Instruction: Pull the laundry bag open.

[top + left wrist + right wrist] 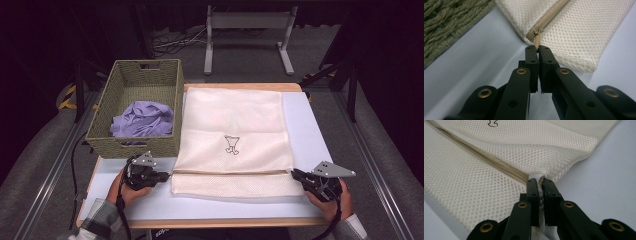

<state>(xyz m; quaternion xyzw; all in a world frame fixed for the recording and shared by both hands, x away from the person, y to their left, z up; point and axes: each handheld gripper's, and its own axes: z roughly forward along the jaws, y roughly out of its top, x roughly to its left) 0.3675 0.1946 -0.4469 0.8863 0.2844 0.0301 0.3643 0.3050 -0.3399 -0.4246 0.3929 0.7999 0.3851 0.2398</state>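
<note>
The cream mesh laundry bag (235, 135) lies flat in the middle of the worktop (310, 130), its far edge at the worktop's far edge and its zipper (232, 173) running across it close to the near edge. That zipper looks shut along its whole length, so I'd judge the opening has hardly begun. The left tool (538, 50) is clenched on the little tan zipper pull (537, 41) at the bag's left end, and the right tool (540, 181) is pinched tight on the white tab (534, 175) at the zipper's right end, which would brace the bag for a pull. What seems left is drawing the slider across, then perhaps loading the purple clothes (142, 120) that sit crumpled in the woven basket (100, 130) at the far left corner, just beside the bag. The bag itself is fine honeycomb mesh, soft and limp, with a small dark emblem (231, 144) near its centre.
</note>
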